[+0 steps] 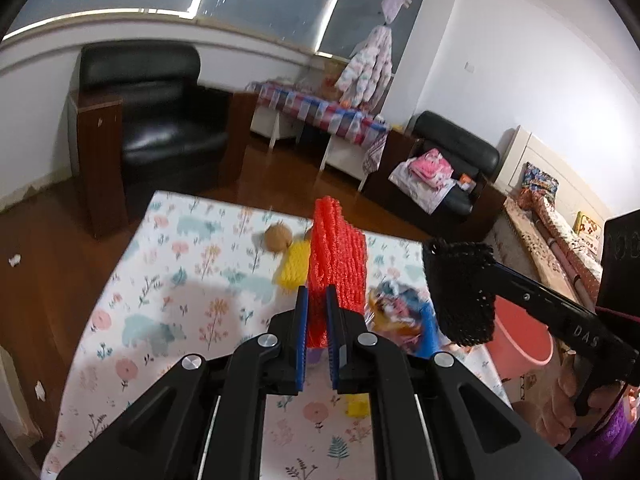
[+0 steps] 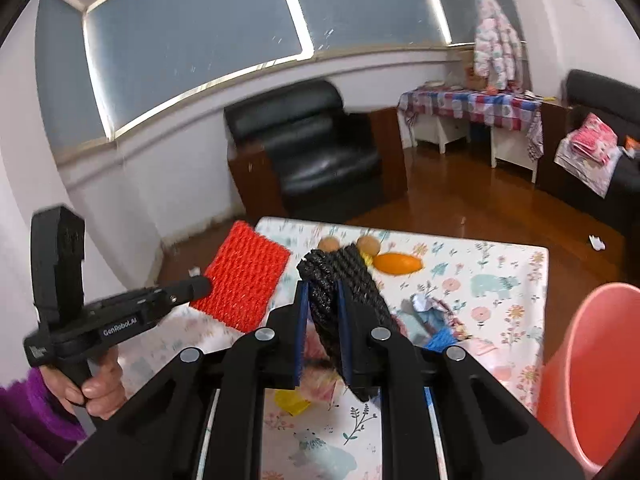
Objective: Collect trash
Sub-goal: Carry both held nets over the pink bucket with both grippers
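Observation:
My left gripper point(image 1: 317, 300) is shut on a red foam net sleeve point(image 1: 338, 258), held above the floral-cloth table point(image 1: 168, 280); the sleeve also shows in the right wrist view point(image 2: 244, 276). My right gripper point(image 2: 322, 296) is shut on a black foam net sleeve point(image 2: 340, 280), which also shows in the left wrist view point(image 1: 460, 292). On the table lie a yellow net sleeve point(image 1: 294, 264), a crumpled colourful wrapper point(image 1: 400, 312), two brown round fruits point(image 2: 368, 245), an orange peel-like piece point(image 2: 398, 264) and a yellow scrap point(image 2: 292, 402). A pink bucket point(image 2: 588, 372) stands at the table's right.
A black armchair point(image 1: 160, 120) stands beyond the table. A low table with a checked cloth point(image 1: 320, 114) and a black sofa with folded clothes point(image 1: 448, 164) lie further back. Small white scraps lie on the wooden floor point(image 1: 15, 260).

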`<act>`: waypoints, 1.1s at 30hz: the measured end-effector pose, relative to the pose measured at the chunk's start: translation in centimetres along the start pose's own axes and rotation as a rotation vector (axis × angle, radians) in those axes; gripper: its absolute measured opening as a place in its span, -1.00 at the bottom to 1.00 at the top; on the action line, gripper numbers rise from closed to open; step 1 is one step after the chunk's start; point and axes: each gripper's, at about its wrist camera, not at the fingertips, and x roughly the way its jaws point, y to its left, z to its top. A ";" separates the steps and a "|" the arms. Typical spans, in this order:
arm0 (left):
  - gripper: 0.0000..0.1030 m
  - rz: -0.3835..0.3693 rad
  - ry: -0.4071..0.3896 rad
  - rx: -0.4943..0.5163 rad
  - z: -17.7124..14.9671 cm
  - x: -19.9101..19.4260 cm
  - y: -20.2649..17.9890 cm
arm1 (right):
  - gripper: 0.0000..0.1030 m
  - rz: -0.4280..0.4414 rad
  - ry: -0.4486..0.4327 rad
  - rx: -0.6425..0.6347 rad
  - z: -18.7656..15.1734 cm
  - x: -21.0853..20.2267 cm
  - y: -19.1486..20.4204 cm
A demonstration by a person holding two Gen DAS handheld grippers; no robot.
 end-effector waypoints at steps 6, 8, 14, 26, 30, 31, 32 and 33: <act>-0.85 -0.046 -0.036 0.057 1.3 -1.8 -3.4 | -0.71 -0.075 -0.094 0.098 0.3 -4.0 -3.5; -0.85 -0.069 -0.042 0.083 1.6 -1.8 -5.0 | -0.71 -0.101 -0.112 0.126 0.3 -5.1 -4.7; -0.85 -0.145 -0.045 0.141 2.0 -1.5 -10.3 | -0.71 -0.198 -0.171 0.213 -0.9 -8.5 -8.6; -0.85 -0.252 0.025 0.251 0.8 2.2 -19.7 | -0.71 -0.340 -0.235 0.342 -3.4 -12.5 -15.2; -0.85 -0.260 0.064 0.279 0.2 3.9 -21.8 | -0.71 -0.361 -0.243 0.378 -4.1 -12.7 -16.7; -0.85 -0.258 0.071 0.288 0.1 4.3 -22.3 | -0.71 -0.367 -0.245 0.387 -4.3 -12.8 -17.2; -0.85 -0.257 0.080 0.297 0.0 4.8 -22.8 | -0.71 -0.373 -0.245 0.394 -4.5 -12.9 -17.6; -0.85 -0.258 0.088 0.304 -0.1 5.3 -23.3 | -0.71 -0.382 -0.245 0.399 -4.8 -13.0 -18.0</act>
